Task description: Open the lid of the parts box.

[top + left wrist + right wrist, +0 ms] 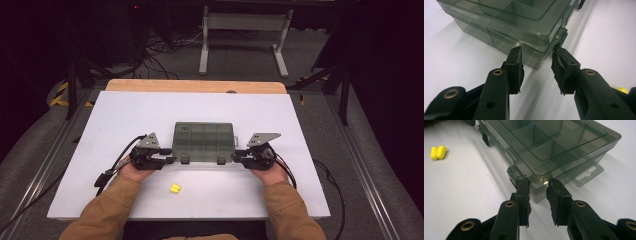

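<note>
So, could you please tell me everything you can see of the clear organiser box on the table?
The organiser box is a flat rectangular case of smoky, see-through plastic, split by dividers into compartments that look empty. Its lid is shut, with two dark latches on the near edge and a hang tab at one end. It lies flat on the white table. The left gripper and right gripper, jaws parted, meet its near corners.
</note>
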Demonstrator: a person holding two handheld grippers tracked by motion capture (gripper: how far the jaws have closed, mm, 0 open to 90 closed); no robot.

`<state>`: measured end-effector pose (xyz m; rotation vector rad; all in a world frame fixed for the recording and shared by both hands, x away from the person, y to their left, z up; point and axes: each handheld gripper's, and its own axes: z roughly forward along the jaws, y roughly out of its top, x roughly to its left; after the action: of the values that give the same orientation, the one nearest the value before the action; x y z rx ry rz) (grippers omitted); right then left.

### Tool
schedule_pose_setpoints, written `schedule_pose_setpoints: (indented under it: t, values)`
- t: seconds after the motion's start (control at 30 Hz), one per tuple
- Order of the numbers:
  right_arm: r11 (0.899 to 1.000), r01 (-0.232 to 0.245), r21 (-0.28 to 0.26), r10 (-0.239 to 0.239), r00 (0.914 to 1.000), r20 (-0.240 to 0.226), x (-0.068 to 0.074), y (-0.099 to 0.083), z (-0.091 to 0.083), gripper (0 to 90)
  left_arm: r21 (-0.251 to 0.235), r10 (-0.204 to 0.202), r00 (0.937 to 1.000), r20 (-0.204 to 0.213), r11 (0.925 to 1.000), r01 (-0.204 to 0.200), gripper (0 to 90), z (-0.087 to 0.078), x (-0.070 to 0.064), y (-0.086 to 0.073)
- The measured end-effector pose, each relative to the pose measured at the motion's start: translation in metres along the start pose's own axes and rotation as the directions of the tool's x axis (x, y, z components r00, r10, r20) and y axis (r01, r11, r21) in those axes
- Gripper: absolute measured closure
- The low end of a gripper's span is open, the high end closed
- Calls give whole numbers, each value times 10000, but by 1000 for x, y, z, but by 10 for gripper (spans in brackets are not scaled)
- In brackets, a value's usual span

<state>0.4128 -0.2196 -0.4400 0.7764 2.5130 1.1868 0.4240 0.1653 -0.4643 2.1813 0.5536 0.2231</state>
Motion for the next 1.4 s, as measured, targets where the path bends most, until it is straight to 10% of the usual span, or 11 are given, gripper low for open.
schedule_pose_setpoints:
  t: [0.5,1.03,1.4]
  values:
    - [9976,6,-689,5,9999,157,0,1,-8,815,-1210,-577,9962,648,9905,653,750,-10,6,0]
    - [9930,-131,-1175,156,9997,203,0,1,-9,827,-1691,-524,9984,216,9840,553,878,-12,4,2]
    - [9991,79,-422,-56,9985,543,2,4,-1,490,-1874,-528,9984,207,9807,557,876,-13,5,3]
